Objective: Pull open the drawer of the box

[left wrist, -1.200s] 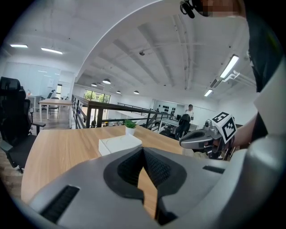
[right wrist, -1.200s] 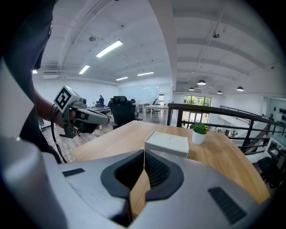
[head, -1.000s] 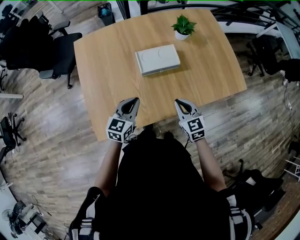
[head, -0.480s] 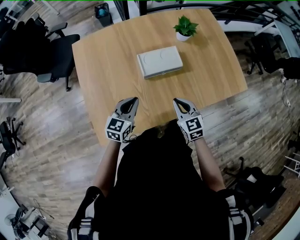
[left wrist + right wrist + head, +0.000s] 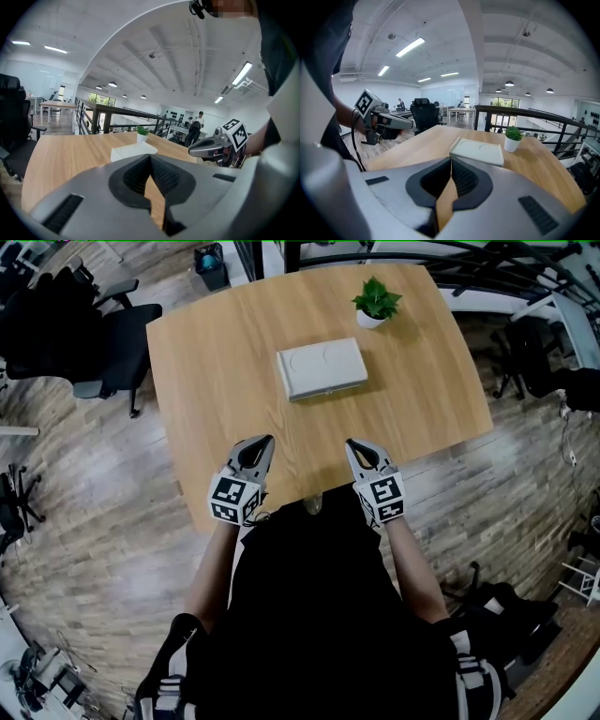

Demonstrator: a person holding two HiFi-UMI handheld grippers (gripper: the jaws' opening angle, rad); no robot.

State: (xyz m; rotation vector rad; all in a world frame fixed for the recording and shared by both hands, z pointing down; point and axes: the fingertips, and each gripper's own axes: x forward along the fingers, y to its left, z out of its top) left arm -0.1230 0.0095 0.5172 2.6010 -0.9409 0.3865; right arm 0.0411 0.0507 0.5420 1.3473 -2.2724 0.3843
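Note:
A flat white box (image 5: 322,369) with two round recesses in its lid lies near the middle of the wooden table (image 5: 216,381); no drawer stands out from it. My left gripper (image 5: 267,440) and right gripper (image 5: 350,443) hover side by side over the table's near edge, well short of the box, both shut with nothing held. The left gripper view shows the box (image 5: 133,151) ahead past the closed jaws, with the right gripper (image 5: 211,147) to the right. The right gripper view has the box (image 5: 478,151) ahead and the left gripper (image 5: 389,121) at the left.
A small potted plant (image 5: 376,304) in a white pot stands behind the box at the table's far right. Black office chairs (image 5: 103,343) stand left of the table. A dark railing (image 5: 525,117) runs beyond the far edge. Wood floor surrounds the table.
The head view has shifted a little, so the box and plant sit slightly lower and to the right in the picture. Both grippers stay shut and have hardly moved.

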